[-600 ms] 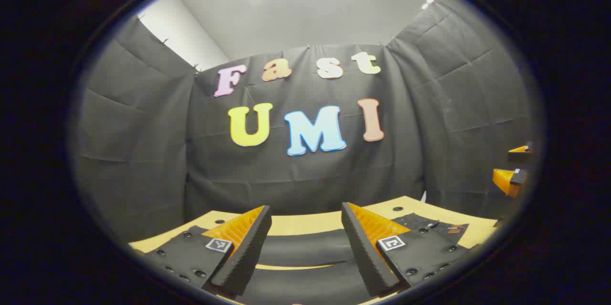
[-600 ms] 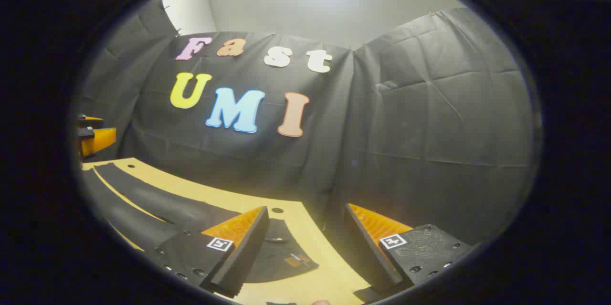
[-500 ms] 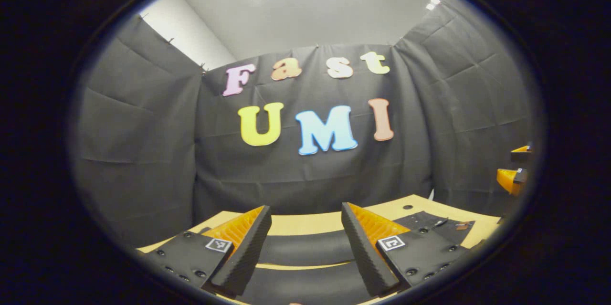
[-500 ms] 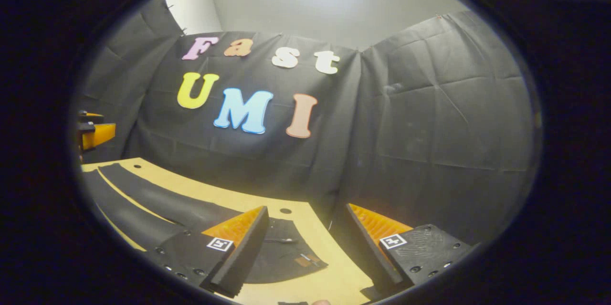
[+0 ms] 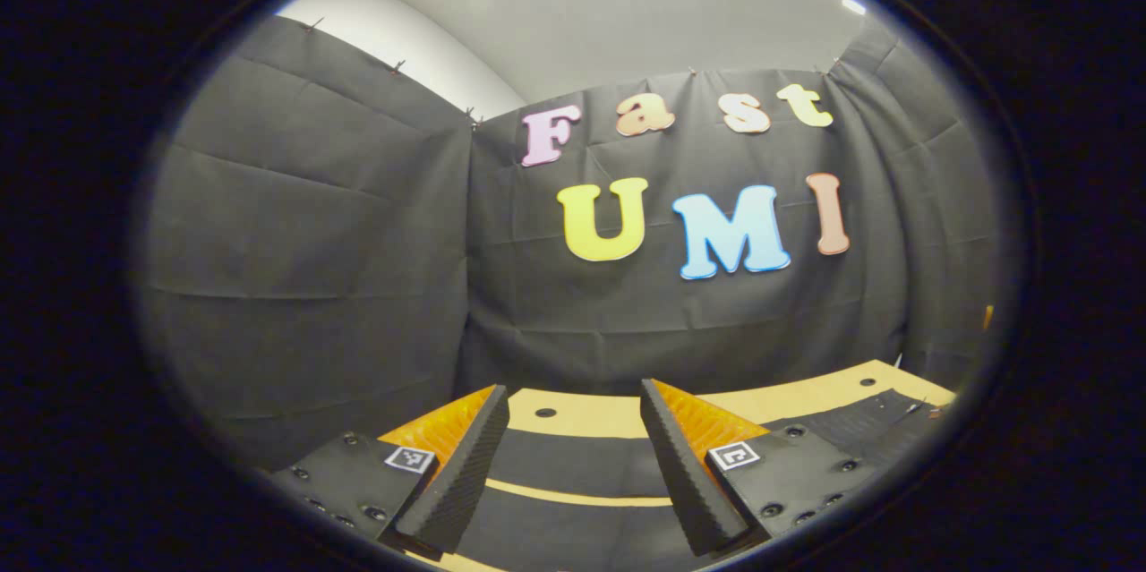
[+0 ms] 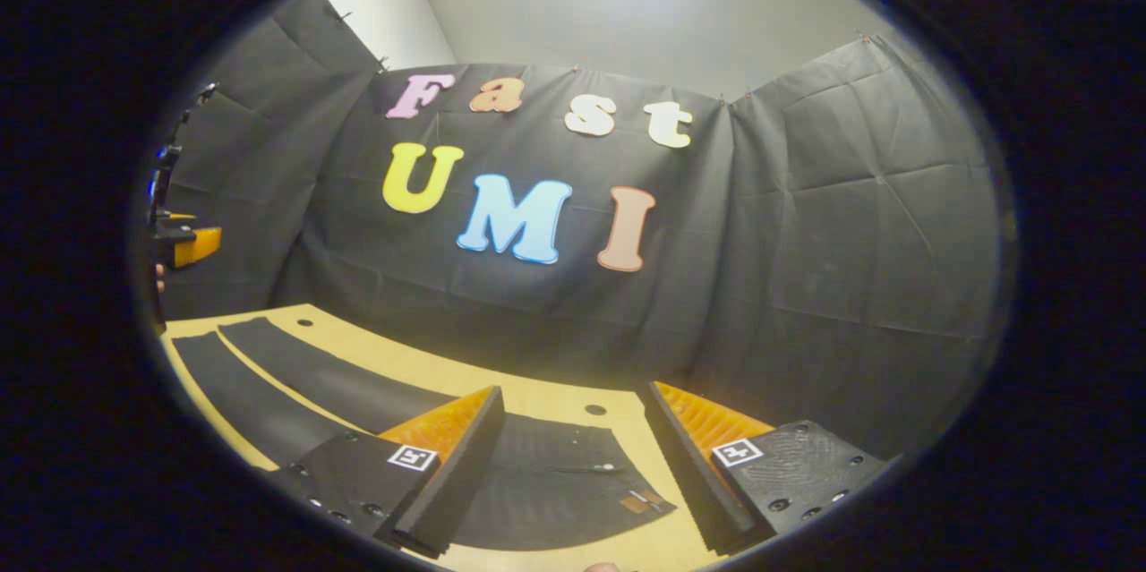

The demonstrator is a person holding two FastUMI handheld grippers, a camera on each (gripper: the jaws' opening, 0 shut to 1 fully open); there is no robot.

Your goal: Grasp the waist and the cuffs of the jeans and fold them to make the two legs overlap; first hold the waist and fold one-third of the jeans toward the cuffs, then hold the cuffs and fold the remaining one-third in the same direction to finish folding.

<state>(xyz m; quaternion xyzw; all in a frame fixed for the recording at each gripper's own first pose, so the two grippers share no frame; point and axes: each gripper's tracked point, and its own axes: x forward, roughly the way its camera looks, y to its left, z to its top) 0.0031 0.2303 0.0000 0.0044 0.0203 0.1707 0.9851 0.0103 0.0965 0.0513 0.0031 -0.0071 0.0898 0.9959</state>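
Black jeans (image 6: 295, 379) (patch at waist unreadable) flat on table (image 6: 546, 397) — grippers apart.

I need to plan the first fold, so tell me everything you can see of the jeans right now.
The black denim jeans lie flat and unfolded on the light wooden table. In the right gripper view the waist end, with a small brown patch, sits between the open right gripper fingers, and both legs run away to the left, side by side with a narrow strip of table between them. In the left gripper view the two legs cross under the open left gripper. Neither gripper touches the cloth.
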